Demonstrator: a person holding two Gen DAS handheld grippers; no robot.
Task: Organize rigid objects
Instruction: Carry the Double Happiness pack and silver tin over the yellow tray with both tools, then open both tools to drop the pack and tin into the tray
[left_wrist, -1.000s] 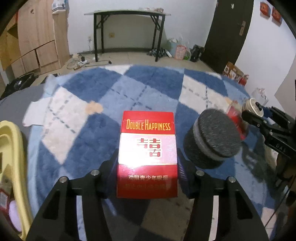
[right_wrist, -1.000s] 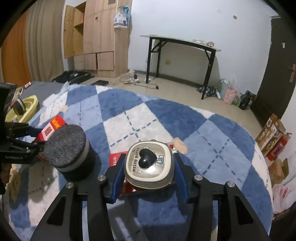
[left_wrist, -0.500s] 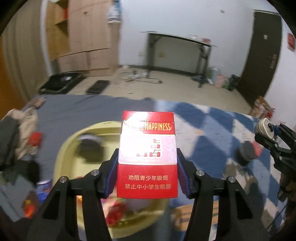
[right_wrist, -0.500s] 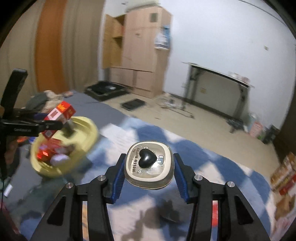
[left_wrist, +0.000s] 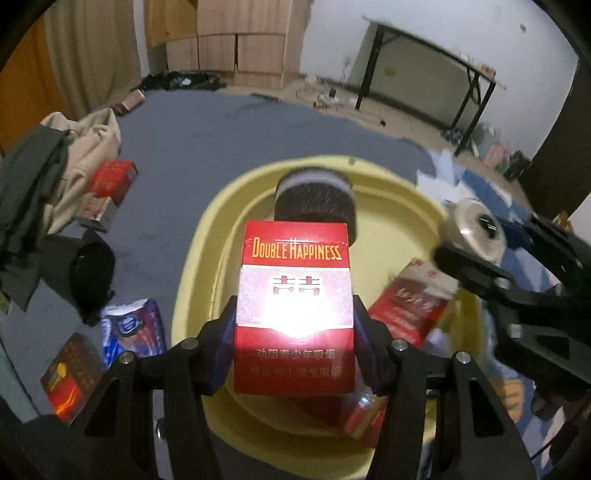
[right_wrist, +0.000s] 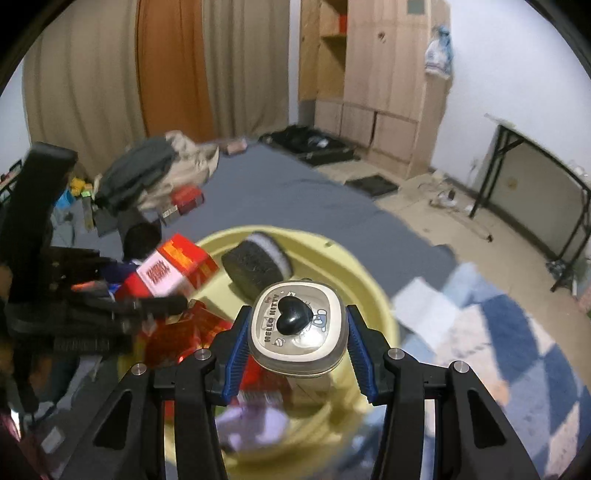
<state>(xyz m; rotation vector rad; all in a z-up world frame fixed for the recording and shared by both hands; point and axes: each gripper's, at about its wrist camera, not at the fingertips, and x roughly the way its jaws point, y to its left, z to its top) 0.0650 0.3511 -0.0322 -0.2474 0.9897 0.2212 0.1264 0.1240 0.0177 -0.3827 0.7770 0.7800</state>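
My left gripper (left_wrist: 295, 332) is shut on a red Double Happiness cigarette pack (left_wrist: 295, 306) and holds it above the yellow basin (left_wrist: 399, 229). My right gripper (right_wrist: 295, 343) is shut on a beige Hello Kitty case (right_wrist: 299, 328) with a black heart, also above the yellow basin (right_wrist: 354, 273). In the basin lie a dark round sponge-like puck (left_wrist: 314, 195) and several red packs (left_wrist: 406, 306). The right gripper with the case shows in the left wrist view (left_wrist: 476, 236); the left gripper's pack shows in the right wrist view (right_wrist: 170, 269).
On the grey mat left of the basin lie a blue-white packet (left_wrist: 133, 332), a brown-red pack (left_wrist: 70, 373), a red box (left_wrist: 110, 181), a black object (left_wrist: 92, 273) and piled clothes (left_wrist: 44, 166). A blue checked rug (right_wrist: 517, 350) lies to the right.
Both grippers have swung left from the blue checked rug to above the yellow basin, each still holding its object. The basin now fills the middle of both views.
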